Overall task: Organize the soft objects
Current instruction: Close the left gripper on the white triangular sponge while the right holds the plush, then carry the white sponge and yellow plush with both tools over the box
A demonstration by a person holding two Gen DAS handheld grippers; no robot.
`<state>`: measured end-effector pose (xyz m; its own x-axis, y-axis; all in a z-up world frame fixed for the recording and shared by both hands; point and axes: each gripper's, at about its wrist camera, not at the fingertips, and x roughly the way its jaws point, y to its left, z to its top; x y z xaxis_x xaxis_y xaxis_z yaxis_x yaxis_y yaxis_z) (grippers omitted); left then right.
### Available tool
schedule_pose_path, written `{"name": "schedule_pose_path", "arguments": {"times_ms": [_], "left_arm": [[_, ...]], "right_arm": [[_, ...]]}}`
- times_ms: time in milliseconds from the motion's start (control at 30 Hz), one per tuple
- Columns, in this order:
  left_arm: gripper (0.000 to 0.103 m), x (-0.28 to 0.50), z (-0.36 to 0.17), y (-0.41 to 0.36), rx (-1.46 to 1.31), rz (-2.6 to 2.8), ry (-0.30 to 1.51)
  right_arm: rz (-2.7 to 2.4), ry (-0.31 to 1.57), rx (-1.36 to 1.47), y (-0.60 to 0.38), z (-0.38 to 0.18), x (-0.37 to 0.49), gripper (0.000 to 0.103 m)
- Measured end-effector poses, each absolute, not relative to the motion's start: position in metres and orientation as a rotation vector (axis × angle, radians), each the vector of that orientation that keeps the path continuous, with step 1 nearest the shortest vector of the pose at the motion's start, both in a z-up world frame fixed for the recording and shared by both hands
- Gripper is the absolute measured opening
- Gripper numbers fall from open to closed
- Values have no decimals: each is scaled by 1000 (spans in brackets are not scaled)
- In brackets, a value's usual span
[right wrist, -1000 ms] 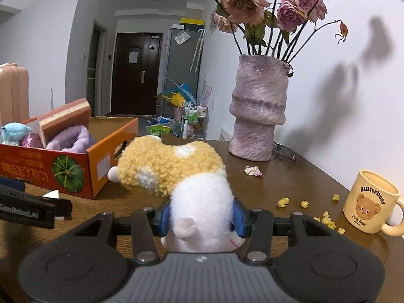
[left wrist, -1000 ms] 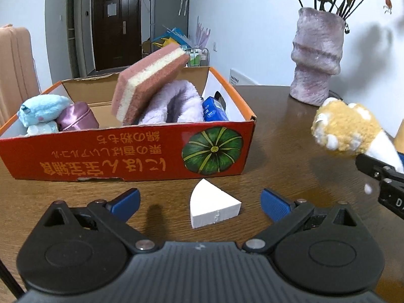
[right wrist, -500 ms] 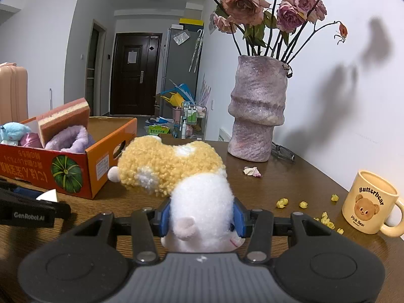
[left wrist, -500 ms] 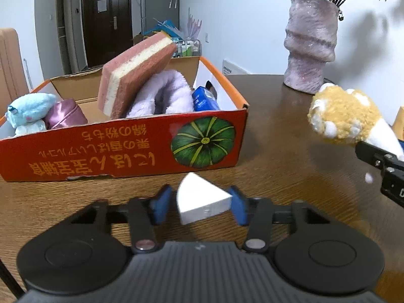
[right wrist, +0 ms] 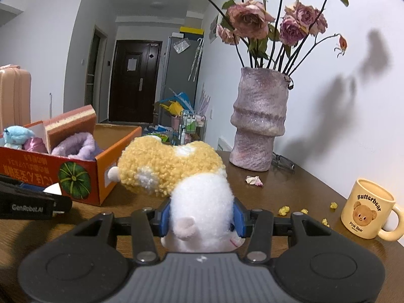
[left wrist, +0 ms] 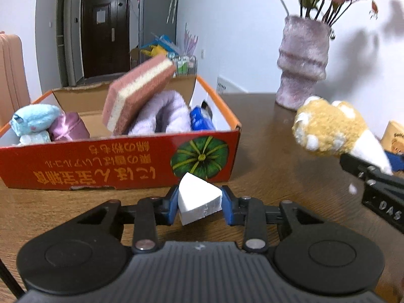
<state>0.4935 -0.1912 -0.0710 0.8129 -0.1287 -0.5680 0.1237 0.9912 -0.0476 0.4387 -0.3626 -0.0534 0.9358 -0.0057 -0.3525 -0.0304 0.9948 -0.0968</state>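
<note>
The left gripper (left wrist: 199, 203) tips down toward the desk (left wrist: 265, 146), just in front of the box (left wrist: 113, 166). Its jaws have just been closing and now clamp a white wedge (left wrist: 198, 199) between the blue pads, the wedge's tip pointing at the box's pumpkin picture. The right gripper (right wrist: 202, 214) hangs lower-angled to the right of the box, clamped on a plush (right wrist: 192, 184) whose yellow end sticks out toward the box. Inside the box lie a sponge (left wrist: 137, 93), a purple towel (left wrist: 164, 113) and a blue toy (left wrist: 32, 118).
</note>
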Motion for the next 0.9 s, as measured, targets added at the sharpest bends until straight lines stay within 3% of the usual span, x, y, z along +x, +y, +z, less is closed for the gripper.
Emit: {"name": "schedule_pose_path", "arguments": {"times_ms": [433,900], "left_arm": [[35,449,-38,-157,-58,-103,430],[35,422,-17,-69,-153,25,353]], "right_arm": [[-9,259,-63,-306,-40,412,47],[5,199,-71,-216,-35,390,47]]}}
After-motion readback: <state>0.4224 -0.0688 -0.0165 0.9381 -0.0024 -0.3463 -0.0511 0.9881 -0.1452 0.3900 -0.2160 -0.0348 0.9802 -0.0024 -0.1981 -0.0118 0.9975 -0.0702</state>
